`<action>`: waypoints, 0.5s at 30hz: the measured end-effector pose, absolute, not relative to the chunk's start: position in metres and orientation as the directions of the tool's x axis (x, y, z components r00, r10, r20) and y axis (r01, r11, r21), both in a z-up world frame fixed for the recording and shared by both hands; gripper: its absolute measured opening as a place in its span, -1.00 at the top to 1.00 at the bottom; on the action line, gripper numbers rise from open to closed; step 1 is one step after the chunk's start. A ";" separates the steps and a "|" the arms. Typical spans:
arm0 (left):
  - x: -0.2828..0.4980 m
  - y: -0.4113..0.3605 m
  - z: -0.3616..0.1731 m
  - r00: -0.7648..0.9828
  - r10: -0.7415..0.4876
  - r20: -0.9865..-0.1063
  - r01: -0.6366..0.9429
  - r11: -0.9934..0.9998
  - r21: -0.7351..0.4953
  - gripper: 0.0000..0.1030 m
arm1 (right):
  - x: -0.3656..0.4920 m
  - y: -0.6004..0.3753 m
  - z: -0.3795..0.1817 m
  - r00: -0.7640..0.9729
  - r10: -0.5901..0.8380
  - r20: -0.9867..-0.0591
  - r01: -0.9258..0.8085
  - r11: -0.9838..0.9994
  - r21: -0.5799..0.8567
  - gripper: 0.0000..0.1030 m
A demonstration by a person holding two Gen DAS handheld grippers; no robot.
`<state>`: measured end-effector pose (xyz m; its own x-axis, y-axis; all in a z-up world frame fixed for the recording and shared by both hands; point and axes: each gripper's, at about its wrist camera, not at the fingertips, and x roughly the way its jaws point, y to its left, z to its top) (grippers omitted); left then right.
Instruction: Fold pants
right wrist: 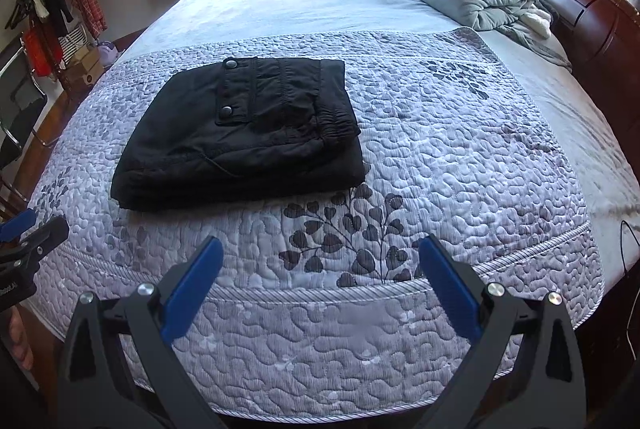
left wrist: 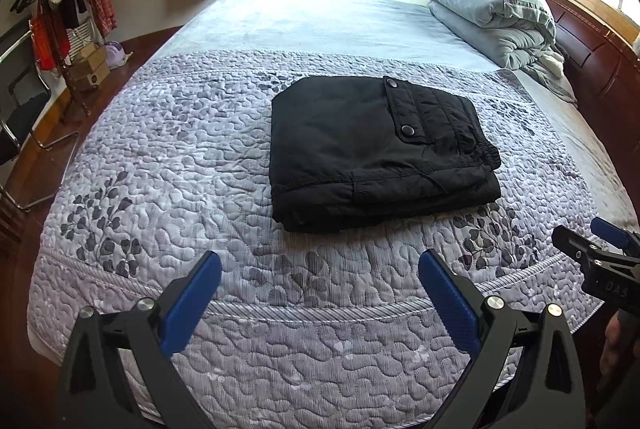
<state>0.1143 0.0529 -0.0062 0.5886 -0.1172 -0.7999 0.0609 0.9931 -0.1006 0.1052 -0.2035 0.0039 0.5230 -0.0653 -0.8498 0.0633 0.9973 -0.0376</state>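
Folded black pants (left wrist: 376,153) lying mid-quilt, toward the near edge of the bed (left wrist: 280,25).

Left gripper (left wrist: 320,265) and right gripper (right wrist: 318,249) both spread wide, empty, hovering over the quilt's (right wrist: 440,157) near edge; folded duvet (left wrist: 488,9) piled by the headboard (left wrist: 592,41), well apart from the pants.

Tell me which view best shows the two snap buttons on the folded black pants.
Left wrist view: the two metal snap buttons on the folded black pants sit nearer centre, larger, evenly lit. The right wrist view shows both too, smaller and off to the left.
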 end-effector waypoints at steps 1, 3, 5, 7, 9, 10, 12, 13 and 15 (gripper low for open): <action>0.114 0.053 -0.006 0.588 -0.116 -0.800 0.061 0.993 -0.099 -0.93 | 0.105 -0.204 0.004 0.523 -0.065 -0.850 0.064 0.997 -0.036 -0.91; 0.114 0.052 -0.006 0.588 -0.114 -0.801 0.061 0.993 -0.096 -0.93 | 0.105 -0.205 0.003 0.522 -0.064 -0.851 0.065 0.997 -0.035 -0.91; 0.114 0.053 -0.006 0.588 -0.115 -0.801 0.060 0.993 -0.098 -0.93 | 0.105 -0.205 0.003 0.522 -0.063 -0.850 0.064 0.997 -0.034 -0.91; 0.115 0.053 -0.006 0.587 -0.118 -0.801 0.061 0.993 -0.102 -0.93 | 0.105 -0.205 0.003 0.524 -0.064 -0.850 0.064 0.997 -0.036 -0.91; 0.115 0.053 -0.006 0.585 -0.123 -0.801 0.061 0.992 -0.108 -0.93 | 0.105 -0.205 0.003 0.522 -0.064 -0.850 0.065 0.997 -0.036 -0.91; 0.115 0.054 -0.007 0.585 -0.123 -0.801 0.059 0.992 -0.109 -0.93 | 0.106 -0.205 0.003 0.521 -0.064 -0.851 0.065 0.997 -0.035 -0.91; 0.115 0.053 -0.007 0.584 -0.123 -0.802 0.060 0.992 -0.109 -0.93 | 0.105 -0.205 0.002 0.521 -0.065 -0.851 0.066 0.997 -0.036 -0.91; 0.116 0.053 -0.007 0.584 -0.123 -0.802 0.061 0.992 -0.108 -0.93 | 0.106 -0.205 0.002 0.521 -0.066 -0.851 0.066 0.997 -0.036 -0.91; 0.116 0.053 -0.007 0.584 -0.119 -0.803 0.061 0.993 -0.103 -0.93 | 0.106 -0.206 0.002 0.521 -0.064 -0.851 0.066 0.997 -0.034 -0.91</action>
